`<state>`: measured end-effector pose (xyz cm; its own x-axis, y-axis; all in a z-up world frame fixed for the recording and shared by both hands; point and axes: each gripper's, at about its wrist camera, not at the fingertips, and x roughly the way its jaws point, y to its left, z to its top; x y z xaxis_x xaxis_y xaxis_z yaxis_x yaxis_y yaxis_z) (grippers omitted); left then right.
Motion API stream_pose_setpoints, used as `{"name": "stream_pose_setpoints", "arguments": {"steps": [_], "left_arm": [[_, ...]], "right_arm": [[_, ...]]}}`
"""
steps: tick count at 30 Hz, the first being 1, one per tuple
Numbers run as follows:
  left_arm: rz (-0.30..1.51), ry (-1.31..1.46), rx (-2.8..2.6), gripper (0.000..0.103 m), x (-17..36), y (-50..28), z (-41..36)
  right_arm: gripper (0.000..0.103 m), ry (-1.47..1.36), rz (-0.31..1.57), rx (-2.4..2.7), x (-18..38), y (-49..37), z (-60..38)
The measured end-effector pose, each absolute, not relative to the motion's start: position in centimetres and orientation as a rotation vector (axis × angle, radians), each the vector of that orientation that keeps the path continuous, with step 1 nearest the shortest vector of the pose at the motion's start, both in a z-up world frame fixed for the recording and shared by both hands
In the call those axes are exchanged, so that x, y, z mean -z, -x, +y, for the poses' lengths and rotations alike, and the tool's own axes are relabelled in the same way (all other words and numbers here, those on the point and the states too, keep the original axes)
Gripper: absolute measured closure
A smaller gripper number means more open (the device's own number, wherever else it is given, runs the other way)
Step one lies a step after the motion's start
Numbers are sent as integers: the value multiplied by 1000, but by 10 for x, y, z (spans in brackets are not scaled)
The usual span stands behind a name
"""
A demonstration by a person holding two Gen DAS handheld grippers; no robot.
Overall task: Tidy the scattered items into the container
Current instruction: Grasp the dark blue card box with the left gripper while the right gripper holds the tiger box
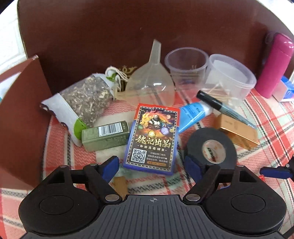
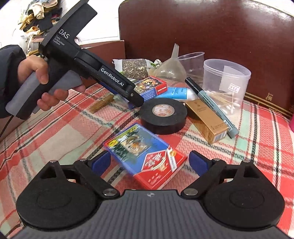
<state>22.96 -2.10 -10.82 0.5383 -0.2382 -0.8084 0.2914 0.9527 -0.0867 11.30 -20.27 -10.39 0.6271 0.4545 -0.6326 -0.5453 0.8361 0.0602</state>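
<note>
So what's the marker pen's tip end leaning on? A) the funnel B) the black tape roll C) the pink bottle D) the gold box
D: the marker pen lies slanted across the gold box, apart from the black tape roll.

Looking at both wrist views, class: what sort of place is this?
Probably a home, not a workshop: a plaid cloth under household clutter, a dark red padded backrest, and a pile of clothing behind.
</note>
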Motion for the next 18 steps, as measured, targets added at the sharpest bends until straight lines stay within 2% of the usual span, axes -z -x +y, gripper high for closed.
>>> {"name": "stream_pose_setpoints", "arguments": {"steps": [5, 7, 8, 18], "left_arm": [[944, -93, 314, 16, 116, -237, -25], [933, -135, 312, 30, 119, -237, -31], [924, -161, 321, 41, 117, -234, -34], [1017, -177, 387, 43, 111, -190, -24]], "right_arm": [[10, 125, 716, -580, 112, -125, -199], [14, 119, 726, -572, 110, -122, -198], [15, 115, 733, -564, 109, -120, -197], [19, -51, 882, -481, 94, -81, -210]]}}
